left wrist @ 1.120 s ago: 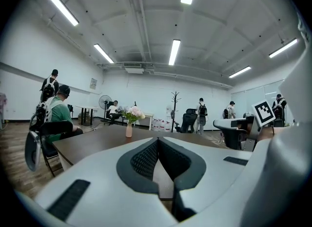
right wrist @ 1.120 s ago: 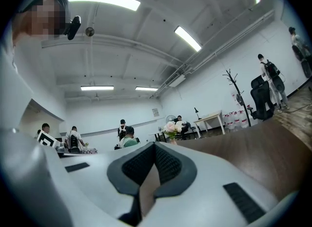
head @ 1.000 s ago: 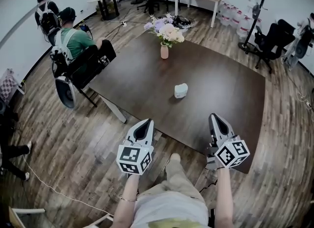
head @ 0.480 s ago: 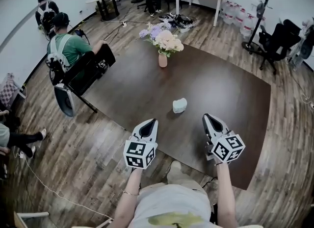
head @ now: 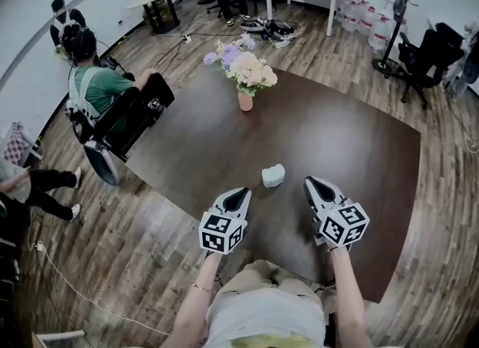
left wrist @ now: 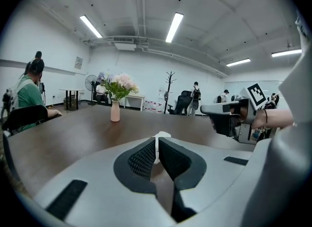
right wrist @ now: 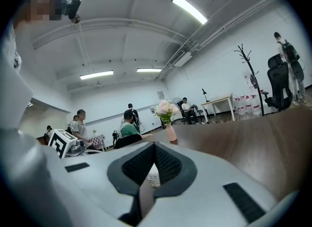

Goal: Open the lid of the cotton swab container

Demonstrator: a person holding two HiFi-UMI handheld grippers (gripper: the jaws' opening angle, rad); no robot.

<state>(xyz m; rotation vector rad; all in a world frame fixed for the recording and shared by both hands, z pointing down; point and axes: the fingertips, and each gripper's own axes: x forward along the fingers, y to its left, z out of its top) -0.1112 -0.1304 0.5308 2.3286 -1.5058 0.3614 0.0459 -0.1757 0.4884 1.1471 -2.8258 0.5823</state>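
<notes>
The cotton swab container (head: pixel 273 175), small, pale and with its lid on, stands on the dark table (head: pixel 352 137) near the front edge. My left gripper (head: pixel 243 191) is shut and empty, its tips a little short of the container and to its left. My right gripper (head: pixel 308 182) is also shut and empty, just right of the container. In the left gripper view the container's top (left wrist: pixel 162 134) peeks over the closed jaws. In the right gripper view a bit of the container (right wrist: pixel 153 178) shows behind the shut jaws.
A pink vase of flowers (head: pixel 245 99) stands at the table's far side. A seated person (head: pixel 93 88) and a black chair (head: pixel 138 111) are by the table's left corner. Desks, office chairs and a coat stand line the back of the room.
Both grippers have moved forward and down, from over the floor and table edge to either side of the container. Their jaws stayed shut.
</notes>
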